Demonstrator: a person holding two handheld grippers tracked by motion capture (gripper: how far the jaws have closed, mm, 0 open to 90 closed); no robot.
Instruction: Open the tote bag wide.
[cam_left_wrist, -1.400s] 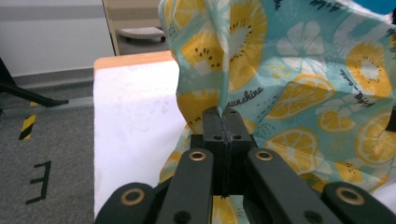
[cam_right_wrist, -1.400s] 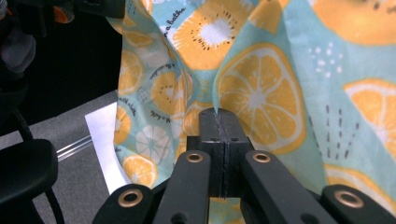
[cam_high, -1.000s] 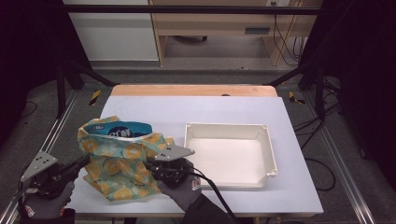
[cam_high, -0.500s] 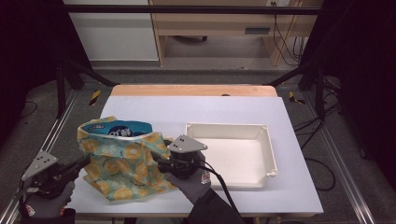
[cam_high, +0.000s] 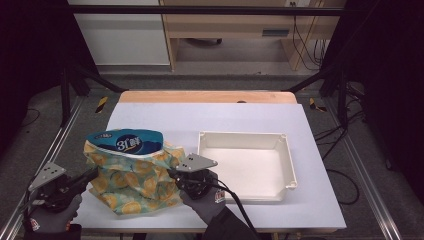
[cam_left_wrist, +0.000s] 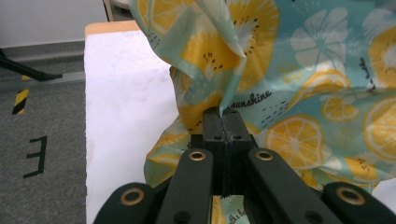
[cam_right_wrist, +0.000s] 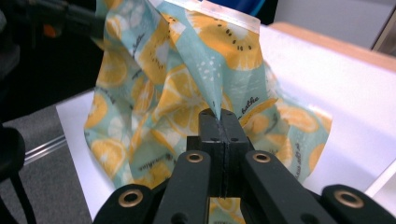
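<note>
High view – lemon-print bag (cam_high: 131, 182) pinched between left tongs (cam_high: 92, 174), right tongs (cam_high: 172, 173).

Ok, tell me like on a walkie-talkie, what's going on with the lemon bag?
Left tongs shut on lemon bag, right tongs shut on its other side. Blue pack sticking out the top. White tray beside it, nothing blocking.

So the lemon-print bag (cam_left_wrist: 303, 93) has "sunshine" written on it in black script, plus a cut-off "the" near the bottom edge. In the right gripper view there's something like "bathe" on the fabric. The blue pack (cam_high: 125, 141) poking out the top says "3" plus characters I can't read. The floor (cam_left_wrist: 37, 154) has a black "E"-looking mark.
</note>
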